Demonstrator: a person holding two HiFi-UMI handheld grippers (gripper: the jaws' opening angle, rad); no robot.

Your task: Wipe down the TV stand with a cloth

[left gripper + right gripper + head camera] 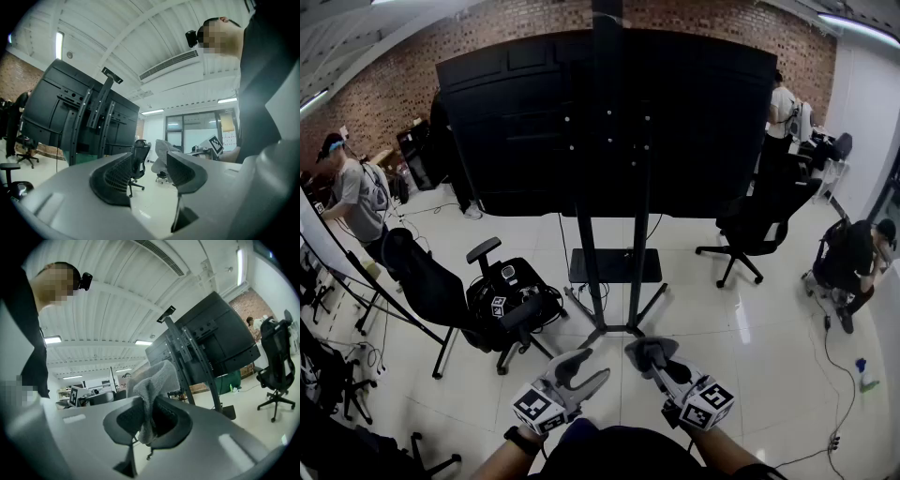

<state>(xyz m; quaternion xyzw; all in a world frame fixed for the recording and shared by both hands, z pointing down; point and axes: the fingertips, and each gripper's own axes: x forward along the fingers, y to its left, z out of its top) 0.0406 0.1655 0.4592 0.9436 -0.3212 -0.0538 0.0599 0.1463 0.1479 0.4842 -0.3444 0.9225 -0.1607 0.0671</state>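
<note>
Right gripper view: grey terry cloth (152, 385) pinched between the closed jaws of the right gripper (149, 420), folded top bulging up past the pads, lower edge hanging just below them. Held level in the air, well short of the black metal TV stand (586, 253) with its two uprights, small shelf and splayed feet on the glossy white tiled floor (712, 309). Large black screen (675, 122) mounted on those uprights, back panel toward the head camera. Left gripper (149, 171) just beside the right one, jaws apart, nothing between them. Black office chair (502, 300) left of the stand.
</note>
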